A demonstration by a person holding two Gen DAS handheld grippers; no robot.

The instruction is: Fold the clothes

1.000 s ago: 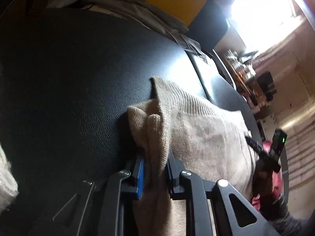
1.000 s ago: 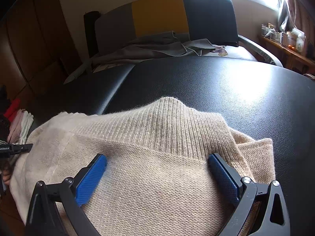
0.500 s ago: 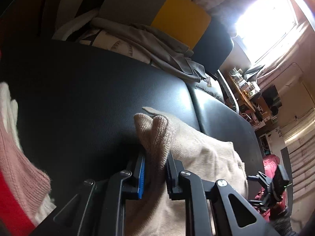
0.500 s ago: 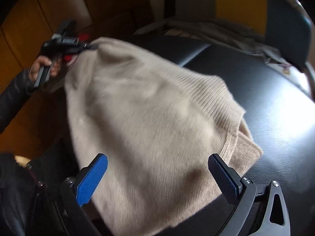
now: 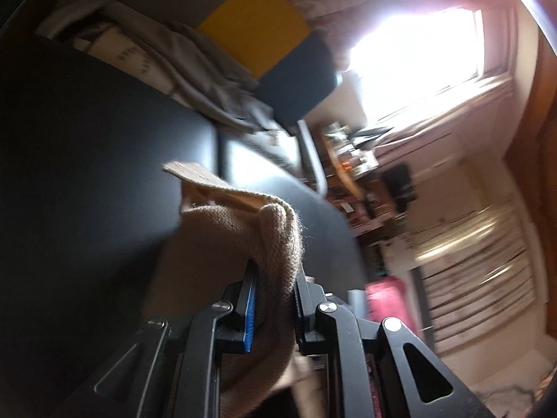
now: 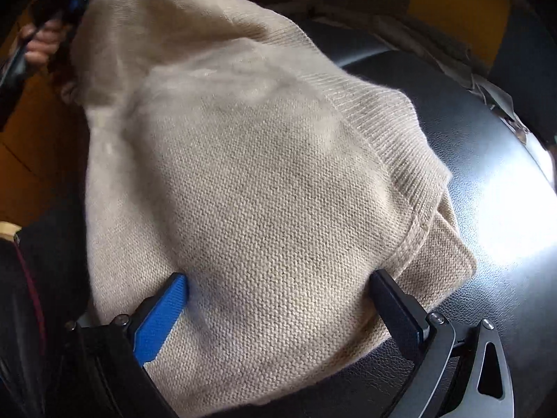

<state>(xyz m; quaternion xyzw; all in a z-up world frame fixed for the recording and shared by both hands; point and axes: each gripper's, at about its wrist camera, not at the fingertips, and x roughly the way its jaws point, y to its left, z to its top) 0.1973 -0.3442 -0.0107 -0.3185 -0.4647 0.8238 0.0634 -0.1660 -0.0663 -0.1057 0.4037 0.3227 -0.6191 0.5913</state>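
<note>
Pinching a bunched fold of the beige knit sweater point(image 5: 264, 244), your left gripper point(image 5: 273, 299) sits at the bottom centre of the left wrist view, its blue pads narrow and pressed onto the fabric from both sides. From there the knit runs up and leftward to a loose flap near the middle of the frame, lifted off the black padded surface point(image 5: 87, 174).

In the right wrist view your right gripper point(image 6: 278, 299) stands wide at the bottom edge, one pad on each side of the sweater's near part. Whether the pads press into the knit I cannot tell; the garment bulges over and between them. The sweater fills the frame, its long axis slanting from lower right, where a ribbed hem band lies on the black surface, to the upper left corner, where your left hand point(image 6: 41, 41) lifts the far end with the other gripper.

Farther back, grey clothing point(image 5: 195, 69) is heaped against a cushion with a yellow panel point(image 5: 254, 24), and a bright window point(image 5: 414, 41) glares at upper right. No brand, label or writing is readable anywhere; motion blur smears the shelves beyond.
</note>
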